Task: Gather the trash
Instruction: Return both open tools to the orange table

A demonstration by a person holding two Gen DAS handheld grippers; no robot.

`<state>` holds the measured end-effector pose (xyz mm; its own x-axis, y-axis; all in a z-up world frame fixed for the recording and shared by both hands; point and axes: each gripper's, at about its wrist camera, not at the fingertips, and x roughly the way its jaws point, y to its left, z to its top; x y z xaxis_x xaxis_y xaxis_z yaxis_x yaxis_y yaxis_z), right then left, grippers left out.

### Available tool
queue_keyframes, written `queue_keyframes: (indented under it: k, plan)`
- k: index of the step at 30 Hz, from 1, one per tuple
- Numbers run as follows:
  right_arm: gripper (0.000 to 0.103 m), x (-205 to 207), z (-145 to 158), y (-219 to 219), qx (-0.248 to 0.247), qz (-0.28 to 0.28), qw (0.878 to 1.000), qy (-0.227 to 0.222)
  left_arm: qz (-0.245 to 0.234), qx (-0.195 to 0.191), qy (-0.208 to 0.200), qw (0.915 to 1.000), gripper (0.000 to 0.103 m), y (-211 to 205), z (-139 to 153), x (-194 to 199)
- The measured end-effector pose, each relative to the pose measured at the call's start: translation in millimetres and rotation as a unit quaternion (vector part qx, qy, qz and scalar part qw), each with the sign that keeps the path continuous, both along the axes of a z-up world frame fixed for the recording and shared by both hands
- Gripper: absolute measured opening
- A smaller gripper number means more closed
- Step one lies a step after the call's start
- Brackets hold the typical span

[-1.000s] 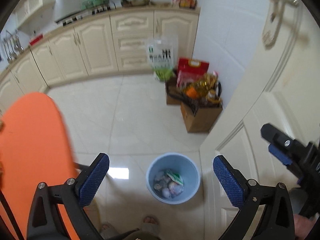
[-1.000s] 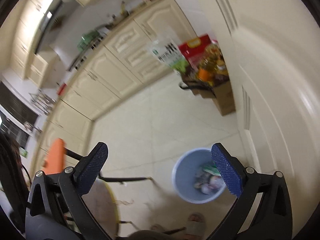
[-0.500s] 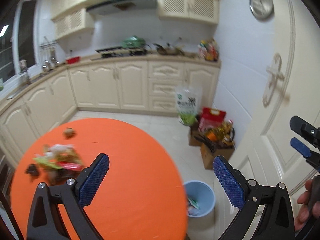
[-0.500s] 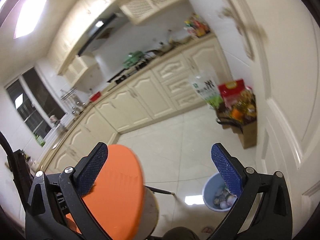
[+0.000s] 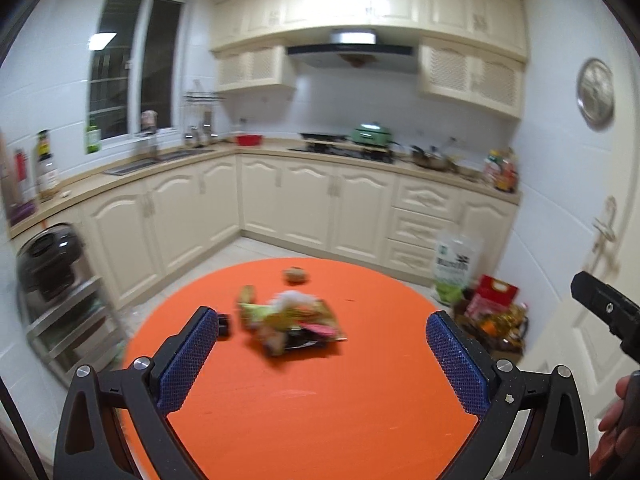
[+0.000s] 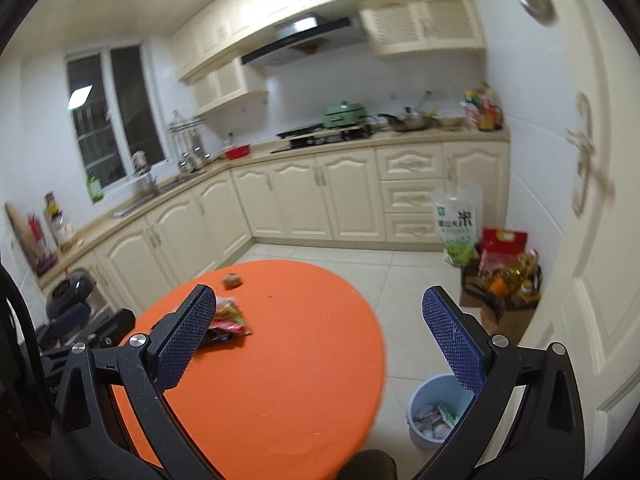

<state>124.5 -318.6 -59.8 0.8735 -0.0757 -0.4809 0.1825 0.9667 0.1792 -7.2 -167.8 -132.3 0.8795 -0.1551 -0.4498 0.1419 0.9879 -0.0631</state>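
Both grippers empty, jaws wide: left gripper (image 5: 322, 344), right gripper (image 6: 320, 336). Wrapper pile (image 5: 290, 322) mid orange table (image 5: 320, 408), 1 crumpled scrap (image 5: 295, 275) beyond. Bin (image 6: 420, 400) on floor, right. Risk: loose heap scatters under partial pinch, pieces drop short of bin.

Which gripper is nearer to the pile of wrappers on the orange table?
Left. The left gripper faces the wrapper pile directly; the right gripper sits further right, toward the blue bin.
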Motion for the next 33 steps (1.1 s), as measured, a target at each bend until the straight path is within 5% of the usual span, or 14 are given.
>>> queue_keyframes:
  k: [9, 17, 33]
  plan:
    - [0.103, 19.4, 2.2, 81.9, -0.032, 0.056, 0.998, 0.007, 0.059, -0.014, -0.002, 0.9982, 0.102, 35.4, -8.2, -58.1]
    - [0.103, 29.7, -3.2, 104.8, -0.048, 0.080, 0.996, 0.012, 0.087, -0.028, 0.008, 0.9958, 0.102, 50.1, -6.8, -70.5]
    - [0.103, 102.0, -67.7, 108.7, -0.032, 0.118, 0.988, 0.091, 0.106, -0.024, 0.085, 0.9905, 0.102, 104.3, -7.2, 47.4]
